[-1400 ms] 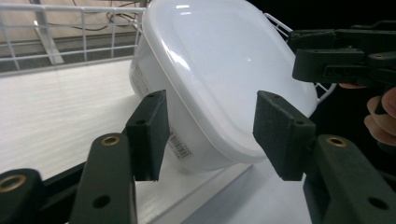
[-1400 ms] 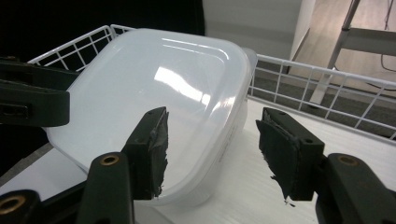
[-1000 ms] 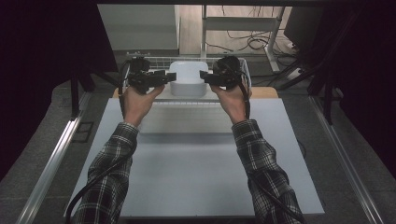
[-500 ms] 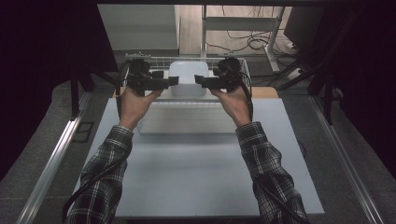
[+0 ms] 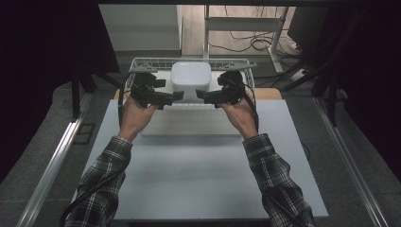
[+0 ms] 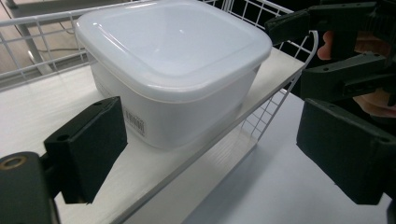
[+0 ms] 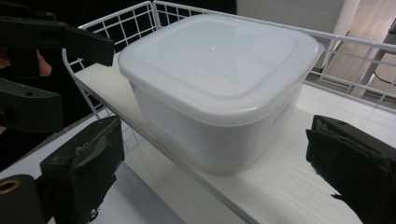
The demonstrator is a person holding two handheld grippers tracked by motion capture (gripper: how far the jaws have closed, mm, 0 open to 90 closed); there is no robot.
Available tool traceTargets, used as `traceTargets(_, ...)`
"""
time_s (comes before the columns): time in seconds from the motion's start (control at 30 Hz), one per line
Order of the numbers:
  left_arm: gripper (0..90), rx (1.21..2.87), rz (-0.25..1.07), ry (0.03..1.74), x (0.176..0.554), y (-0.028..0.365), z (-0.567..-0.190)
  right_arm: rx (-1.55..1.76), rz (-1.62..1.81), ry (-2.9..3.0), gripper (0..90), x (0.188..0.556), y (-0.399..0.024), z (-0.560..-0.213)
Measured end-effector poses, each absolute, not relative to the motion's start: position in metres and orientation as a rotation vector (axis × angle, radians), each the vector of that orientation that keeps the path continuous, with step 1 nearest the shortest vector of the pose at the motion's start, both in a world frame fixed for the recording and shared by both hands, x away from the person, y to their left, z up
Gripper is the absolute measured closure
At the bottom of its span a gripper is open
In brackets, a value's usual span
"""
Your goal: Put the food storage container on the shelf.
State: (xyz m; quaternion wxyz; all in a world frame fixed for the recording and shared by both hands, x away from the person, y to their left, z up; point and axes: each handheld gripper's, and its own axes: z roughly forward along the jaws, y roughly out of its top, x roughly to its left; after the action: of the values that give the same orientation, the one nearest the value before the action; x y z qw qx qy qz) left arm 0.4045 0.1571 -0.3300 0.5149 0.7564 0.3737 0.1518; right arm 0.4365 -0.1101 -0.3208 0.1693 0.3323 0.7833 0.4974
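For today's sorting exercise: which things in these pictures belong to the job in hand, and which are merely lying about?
Belonging to the job:
- white lidded container
- wire shelf it sits on
- left gripper, jaws open, just been opening
- right gripper, jaws open, just been opening

Lying about:
- grey table
- cables on the floor
- metal frame behind

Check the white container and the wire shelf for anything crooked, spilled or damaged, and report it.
Nothing stands out. The white lidded container sits upright and level on the shelf board inside the wire basket, lid seated evenly all round. No spill or crack shows. Both tools, left and right, stand open and clear of it.
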Motion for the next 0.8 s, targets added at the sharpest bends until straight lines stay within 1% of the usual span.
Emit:
traceTargets(0.27,6.7,1.835,0.393,0.836,0.395,0.154,-0.337,0.921,1.405,2.23,3.5,0.431,-0.112,-0.326)
traceTargets(0.8,4.6,1.851,0.349,0.818,0.384,0.157,-0.357,0.895,1.408,2.255,3.5,0.421,-0.119,-0.335)
